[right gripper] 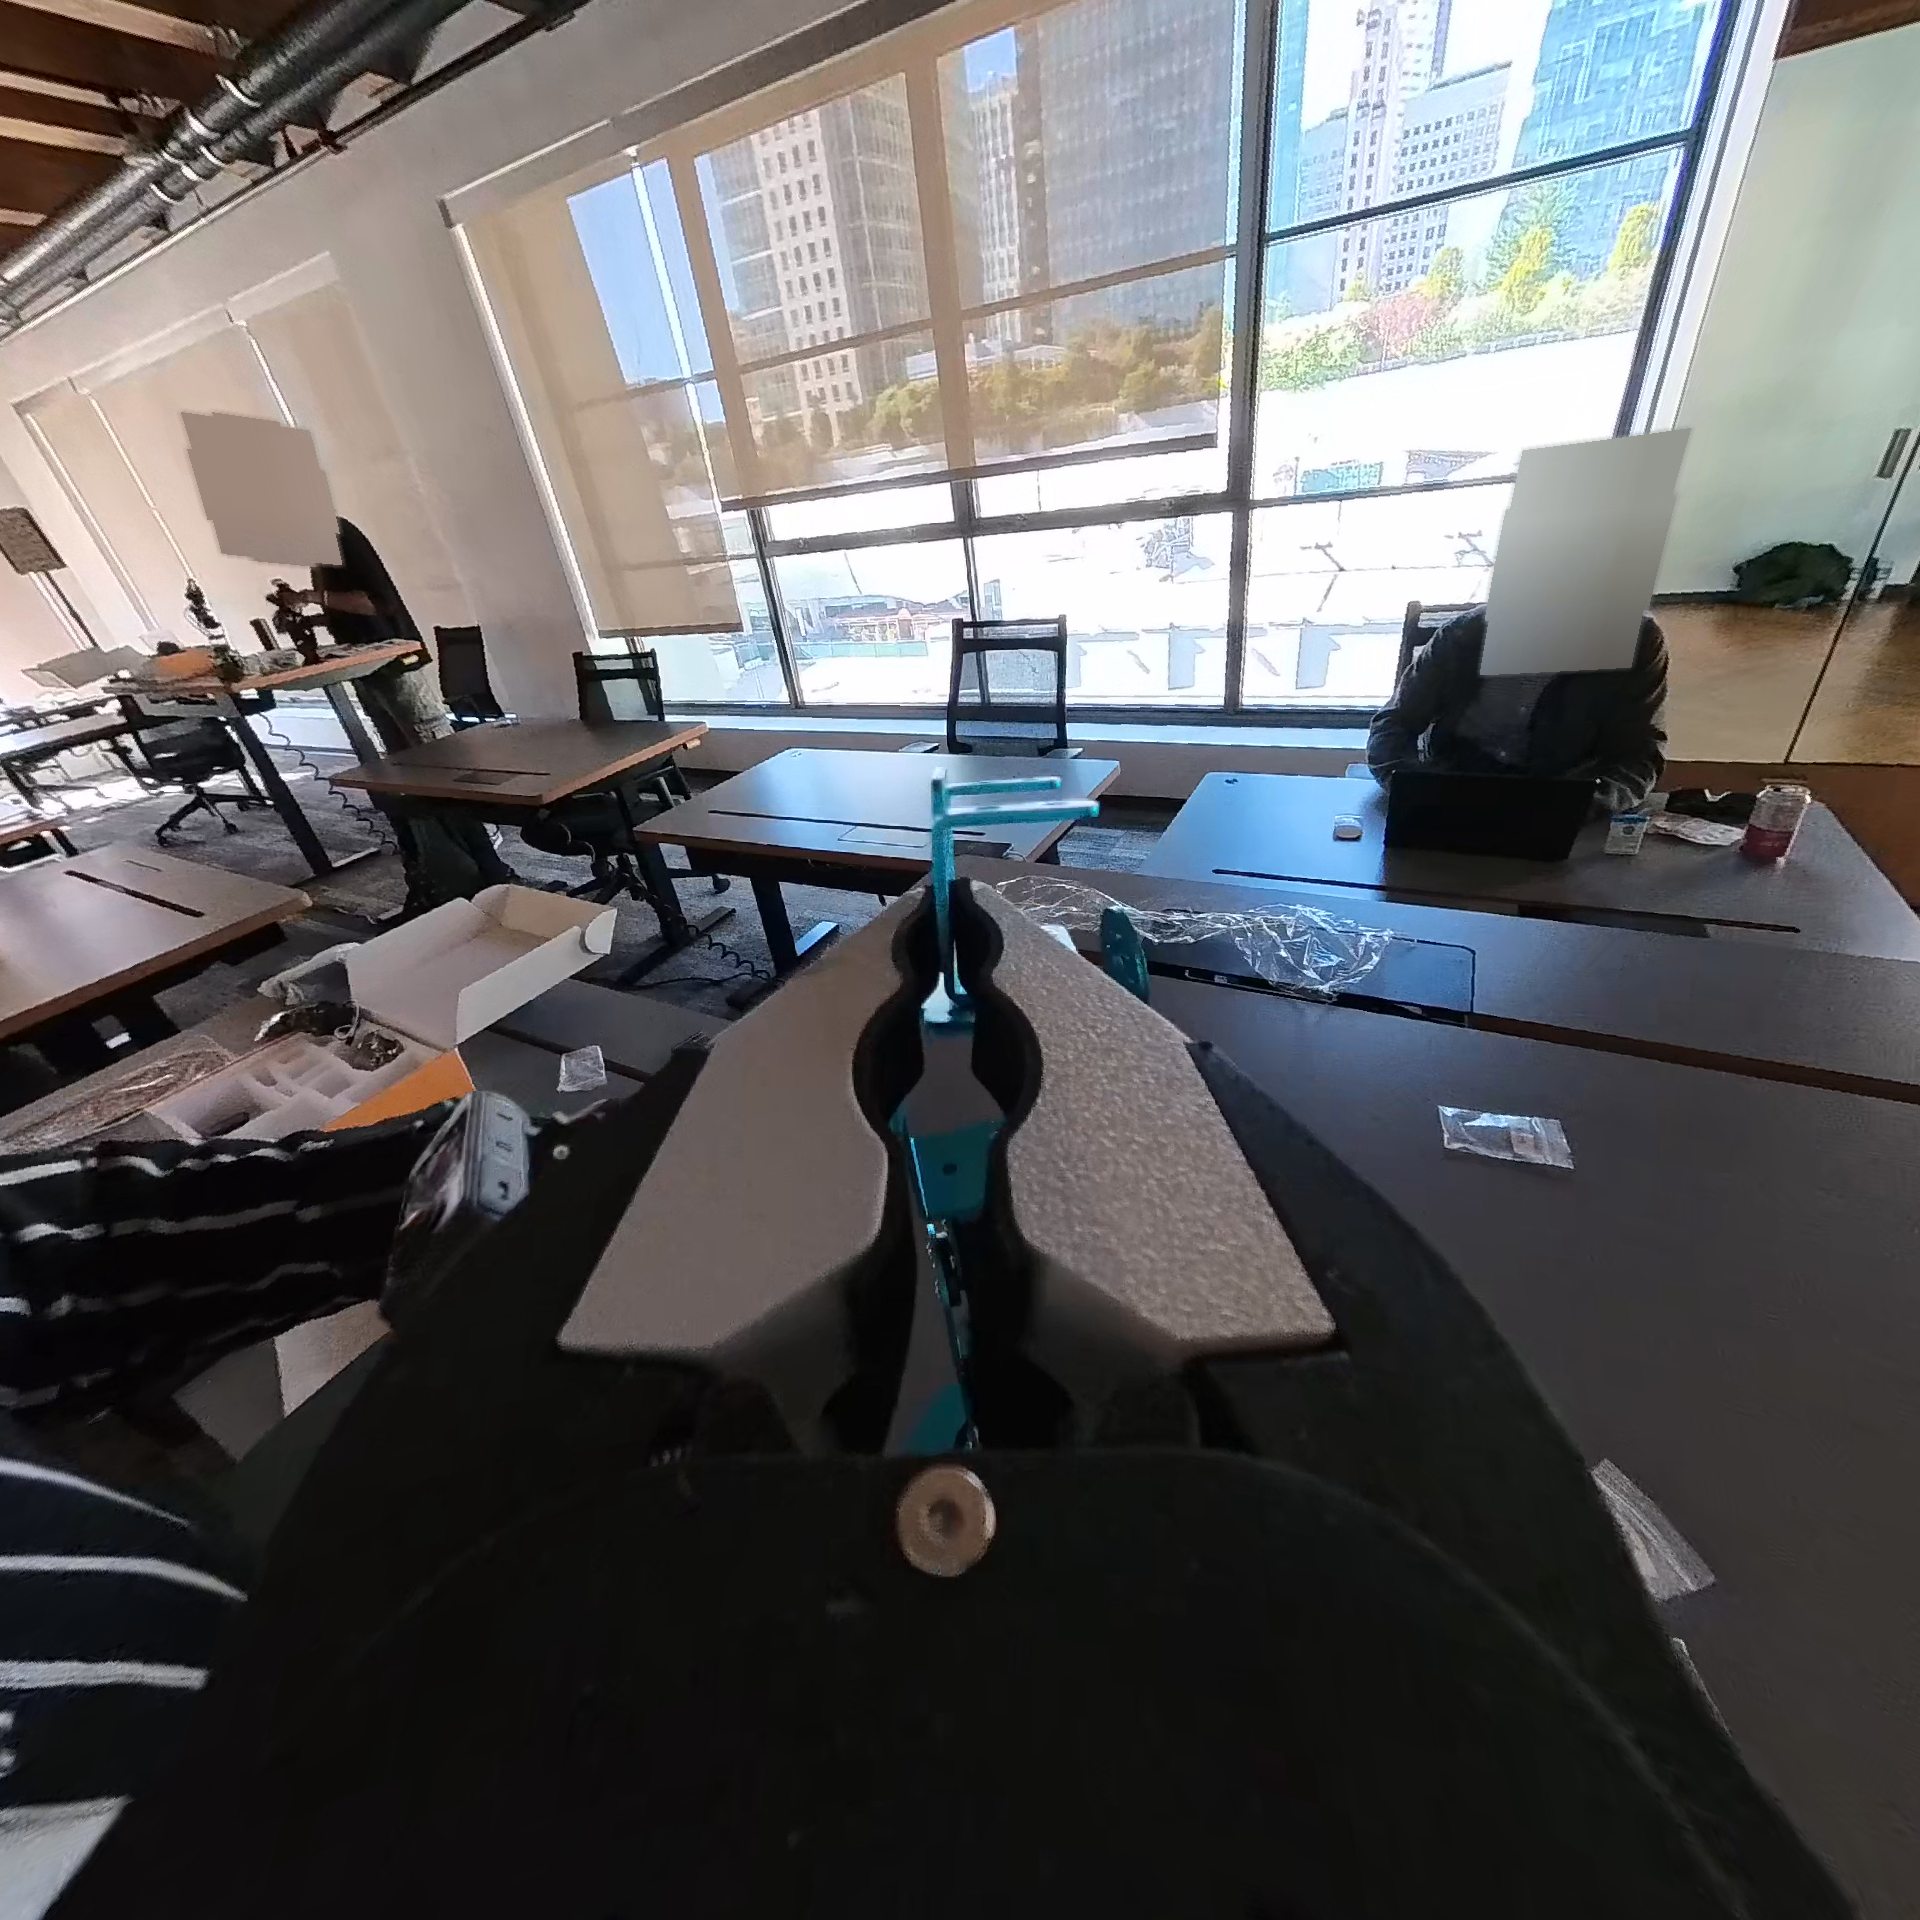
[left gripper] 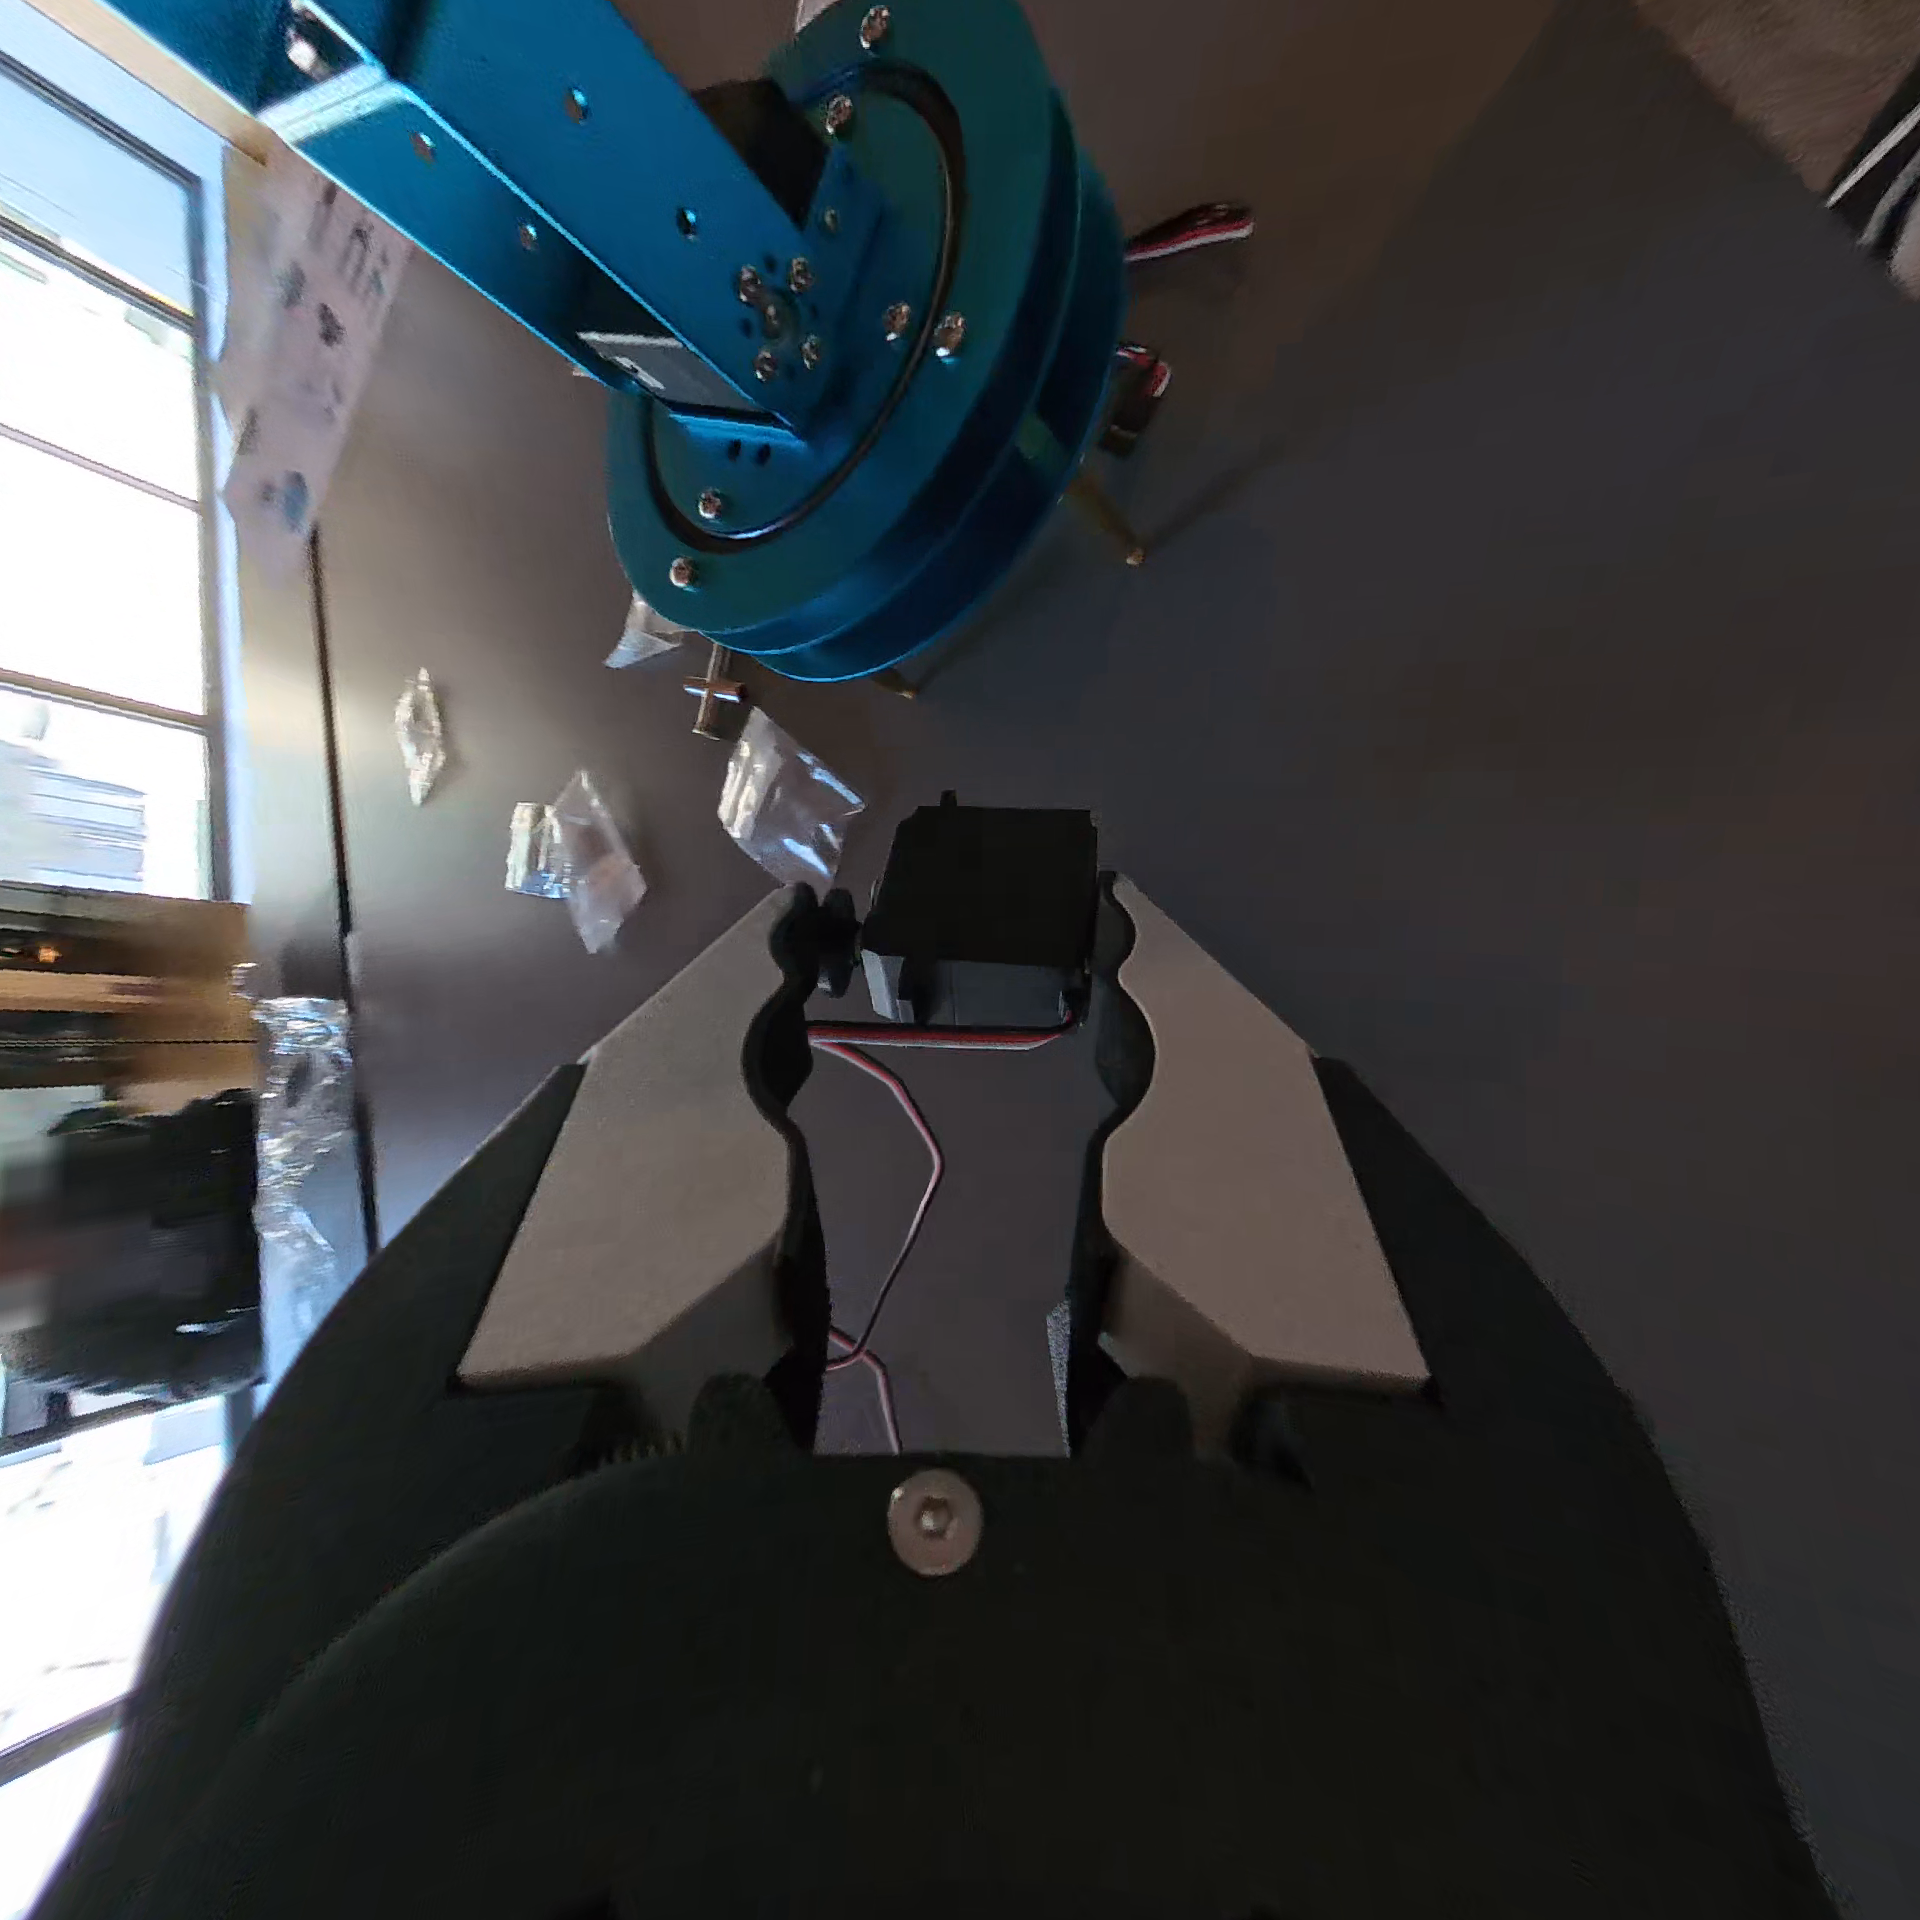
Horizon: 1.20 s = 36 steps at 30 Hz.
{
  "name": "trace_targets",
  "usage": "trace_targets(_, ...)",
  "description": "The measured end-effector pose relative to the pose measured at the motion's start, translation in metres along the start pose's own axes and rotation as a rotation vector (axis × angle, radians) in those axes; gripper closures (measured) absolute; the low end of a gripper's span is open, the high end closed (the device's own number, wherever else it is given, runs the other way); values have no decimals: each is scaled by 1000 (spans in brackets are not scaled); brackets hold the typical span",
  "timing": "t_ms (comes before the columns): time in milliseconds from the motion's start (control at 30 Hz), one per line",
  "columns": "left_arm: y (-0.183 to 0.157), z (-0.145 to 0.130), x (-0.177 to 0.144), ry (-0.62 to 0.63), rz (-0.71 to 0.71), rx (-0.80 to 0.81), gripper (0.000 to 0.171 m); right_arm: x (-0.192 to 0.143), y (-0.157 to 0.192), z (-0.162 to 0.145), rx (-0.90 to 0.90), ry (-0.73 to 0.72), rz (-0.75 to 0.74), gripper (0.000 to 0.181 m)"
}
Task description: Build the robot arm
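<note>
My left gripper (left gripper: 956, 914) is shut on a black servo motor (left gripper: 982, 914), held at the fingertips above a dark table (left gripper: 1455, 831). The servo's red, white and black wire (left gripper: 904, 1143) hangs back between the fingers. Just beyond it stands a blue metal robot arm base (left gripper: 862, 395) with round plates and a bracket arm. My right gripper (right gripper: 954, 904) is shut on a thin teal metal bracket (right gripper: 977, 831), which sticks up past the fingertips and runs back between the fingers. The view is tilted in the left wrist view.
Small clear plastic bags (left gripper: 582, 862) lie on the table near the blue base. In the right wrist view an open white box (right gripper: 457, 977) with foam, crumpled clear plastic (right gripper: 1247, 935), another small bag (right gripper: 1507, 1138), a striped sleeve (right gripper: 156, 1226), desks and two people show. There is about 30 cm between the tips of the two grippers.
</note>
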<state>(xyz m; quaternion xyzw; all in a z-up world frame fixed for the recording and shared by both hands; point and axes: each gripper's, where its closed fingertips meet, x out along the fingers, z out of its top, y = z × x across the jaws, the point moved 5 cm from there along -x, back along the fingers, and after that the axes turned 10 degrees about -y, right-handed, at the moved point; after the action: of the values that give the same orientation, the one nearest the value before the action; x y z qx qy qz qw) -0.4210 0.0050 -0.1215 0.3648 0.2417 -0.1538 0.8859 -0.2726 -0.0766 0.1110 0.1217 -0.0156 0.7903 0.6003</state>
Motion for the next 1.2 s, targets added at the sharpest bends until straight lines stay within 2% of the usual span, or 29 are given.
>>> trace_targets(167,13,9,-6,-82,113,78,120,0,0,0,-4,-1,-3,181)
trace_targets(267,34,20,-13,-182,65,-124,121,0,0,0,-3,-1,-3,181)
trace_targets(367,60,36,-24,-328,-48,-352,120,1,0,0,-5,4,1,181)
trace_targets(500,101,62,-38,-503,-160,-513,120,1,0,0,-8,2,5,181)
trace_targets(733,139,95,-50,-695,-252,-586,121,1,-1,0,17,1,8,181)
trace_targets(967,157,101,-46,-769,-216,-596,121,1,0,0,11,-3,5,181)
trace_targets(1200,169,120,-36,-906,-276,-640,121,3,-1,-1,32,-6,15,181)
